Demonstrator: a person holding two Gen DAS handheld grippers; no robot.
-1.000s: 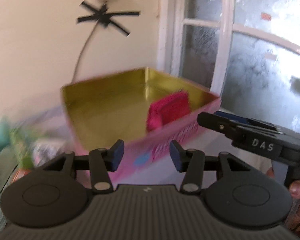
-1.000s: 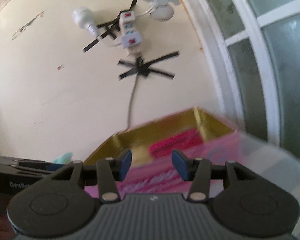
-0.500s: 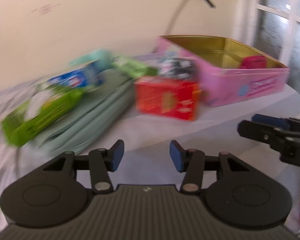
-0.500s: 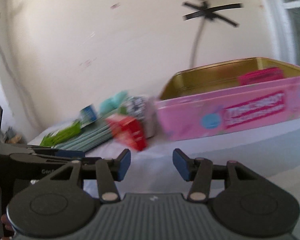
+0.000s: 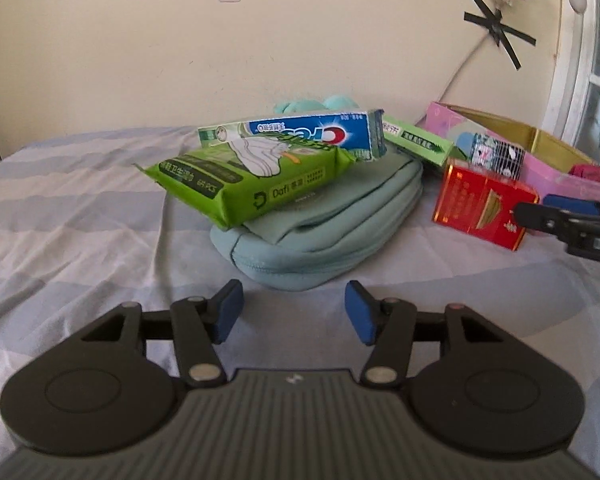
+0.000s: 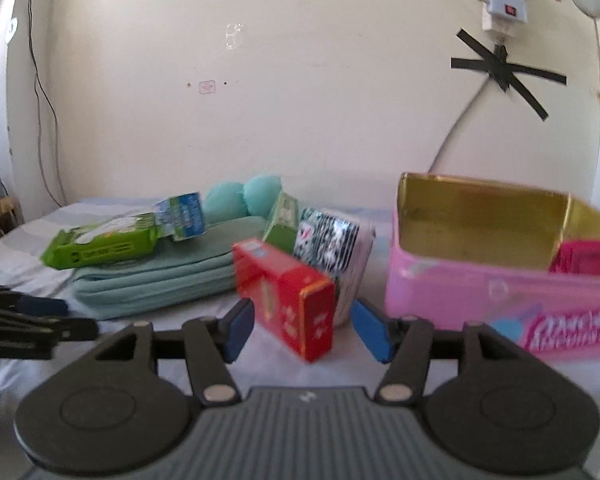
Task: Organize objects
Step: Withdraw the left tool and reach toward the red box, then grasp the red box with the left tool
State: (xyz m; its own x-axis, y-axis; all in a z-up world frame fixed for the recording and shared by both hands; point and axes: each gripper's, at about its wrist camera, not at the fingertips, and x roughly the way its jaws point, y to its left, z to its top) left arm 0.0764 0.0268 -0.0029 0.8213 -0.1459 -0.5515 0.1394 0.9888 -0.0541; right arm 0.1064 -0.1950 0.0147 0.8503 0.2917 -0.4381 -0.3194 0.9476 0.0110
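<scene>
Cream plaster wall with black tape crosses; bed under a grey-and-white striped cotton sheet (image 5: 80, 208). Near centre: soft teal fabric pouch (image 5: 328, 224), bearing a glossy green plastic wipes pack (image 5: 240, 180) and a blue-and-white cardboard toothpaste box (image 5: 296, 136), stacked loosely, probably awaiting sorting. Right: rigid red cardboard carton (image 6: 288, 296), tilted. Far right: open pink rectangular tin with gold interior (image 6: 480, 280), likely the destination, one magenta item inside. Left gripper (image 5: 294, 314) and right gripper (image 6: 302, 328): tongs spread, empty, the right facing the carton.
</scene>
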